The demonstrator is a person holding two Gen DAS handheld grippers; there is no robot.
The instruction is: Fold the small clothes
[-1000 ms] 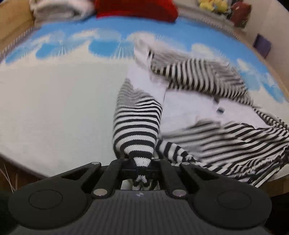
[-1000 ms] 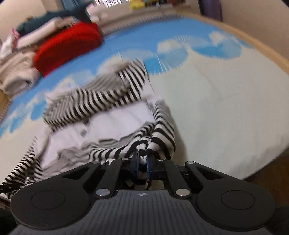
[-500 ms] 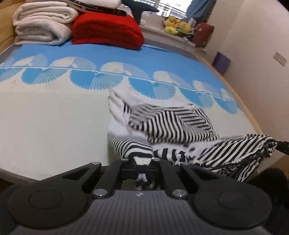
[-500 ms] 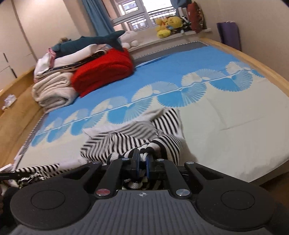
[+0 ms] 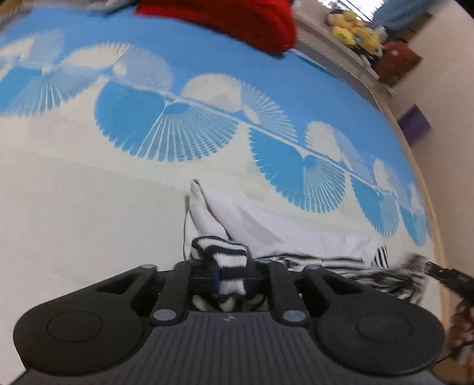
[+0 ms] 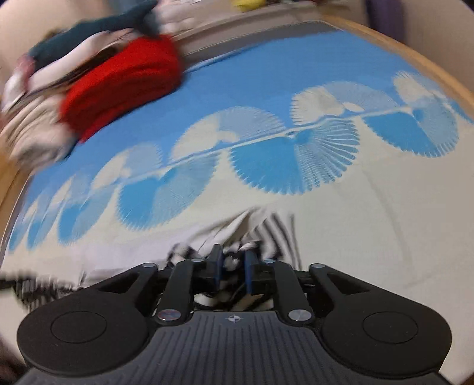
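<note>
A small black-and-white striped garment with a white lining [image 5: 266, 228] lies on the bed, stretched between my two grippers. My left gripper [image 5: 231, 280] is shut on a striped corner of it [image 5: 229, 260]. My right gripper [image 6: 233, 266] has its blue-padded jaws slightly apart, with striped cloth [image 6: 268, 234] bunched between and around them; the view is blurred. The right gripper's tip also shows at the far right of the left wrist view [image 5: 450, 277], by the garment's other end.
The bed has a cream and blue fan-patterned cover [image 5: 177, 124]. A red folded blanket [image 5: 237, 17] and stacked towels [image 6: 32, 124] lie at the head. Plush toys [image 5: 352, 32] sit on a ledge. The wooden bed edge [image 6: 420, 56] runs along the right.
Both grippers have moved forward and down over the bed, carrying the striped garment's edge over itself. The white lining now faces up. The right jaws have opened a little.
</note>
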